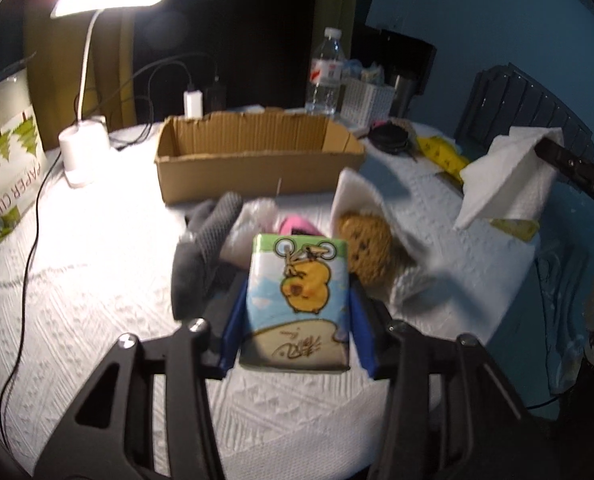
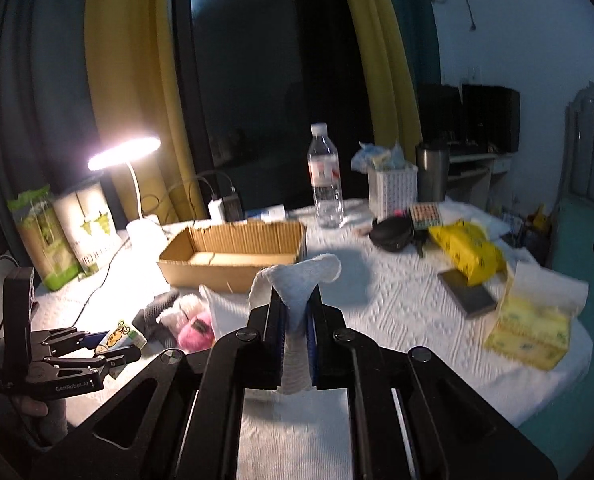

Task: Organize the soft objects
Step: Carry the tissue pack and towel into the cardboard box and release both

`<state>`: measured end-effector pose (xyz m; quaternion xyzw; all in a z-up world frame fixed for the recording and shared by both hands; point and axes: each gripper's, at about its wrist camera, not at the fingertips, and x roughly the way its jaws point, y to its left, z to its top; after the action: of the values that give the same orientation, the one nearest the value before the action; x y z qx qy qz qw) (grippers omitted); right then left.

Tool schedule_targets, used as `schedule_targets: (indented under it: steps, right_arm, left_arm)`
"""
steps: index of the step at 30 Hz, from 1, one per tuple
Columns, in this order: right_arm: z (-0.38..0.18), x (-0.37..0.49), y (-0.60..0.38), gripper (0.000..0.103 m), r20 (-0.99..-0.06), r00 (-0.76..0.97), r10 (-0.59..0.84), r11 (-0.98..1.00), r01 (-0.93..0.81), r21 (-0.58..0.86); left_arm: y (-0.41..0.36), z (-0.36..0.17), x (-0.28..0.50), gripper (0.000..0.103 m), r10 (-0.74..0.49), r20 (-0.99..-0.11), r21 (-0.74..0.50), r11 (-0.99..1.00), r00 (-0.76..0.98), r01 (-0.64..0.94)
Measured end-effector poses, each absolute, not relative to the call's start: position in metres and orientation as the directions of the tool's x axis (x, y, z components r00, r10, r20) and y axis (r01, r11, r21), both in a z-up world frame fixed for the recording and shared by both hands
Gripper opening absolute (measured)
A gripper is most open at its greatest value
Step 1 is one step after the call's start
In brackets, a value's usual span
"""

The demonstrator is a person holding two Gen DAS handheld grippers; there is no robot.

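Left wrist view, left to right: paper cup pack (image 1: 7, 160) at left edge, lit desk lamp (image 1: 85, 148) upper left, open cardboard box (image 1: 257, 152) upper centre, looks empty inside. Just in front of the box sits the soft pile: grey cloth (image 1: 201, 248), pink fuzzy item (image 1: 297, 226), brown spotted plush (image 1: 367, 248) lying on a white towel (image 1: 377, 200). All on the white textured table (image 1: 77, 300).

Left tongs (image 1: 297, 312): blue pads pinching a tissue pack (image 1: 297, 300) with a cartoon print, one pad on each side, pack off the table, lower centre of frame. Water bottle (image 1: 327, 76) and white basket (image 1: 367, 100) behind the box. Right edge: right tongs with a white paper towel (image 1: 509, 176) hanging from them.

Right wrist view: left tongs (image 2: 113, 346) lower left, same tissue pack between the fingers. Box (image 2: 233, 254) centre-left, pink item (image 2: 195, 330) below it. Right tongs (image 2: 295, 320) centre bottom, pressed nearly together on the paper towel (image 2: 297, 284), which stands up between the pads and flares above them. Yellow bag (image 2: 469, 252) right of centre, yellow tissue box (image 2: 533, 332) far right.
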<state>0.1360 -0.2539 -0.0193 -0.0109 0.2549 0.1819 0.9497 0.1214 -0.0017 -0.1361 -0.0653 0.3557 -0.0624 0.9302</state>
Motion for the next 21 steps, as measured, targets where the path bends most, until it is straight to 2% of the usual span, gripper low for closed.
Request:
schedule_targets:
  steps: [7, 21]
  right_arm:
    - [0.002, 0.153, -0.241, 0.01, -0.45, 0.813, 0.369, 0.921, -0.386, 0.058]
    - [0.004, 0.222, -0.208, 0.01, -0.442, 0.782, 0.438, 0.887, -0.456, 0.071]
  left_arm:
    - [0.003, -0.11, 0.142, 0.048, -0.175, -0.605, -0.162, 0.982, 0.777, 0.095]
    - [0.026, -0.08, 0.206, 0.048, -0.134, -0.54, -0.137, 0.988, 0.831, 0.071]
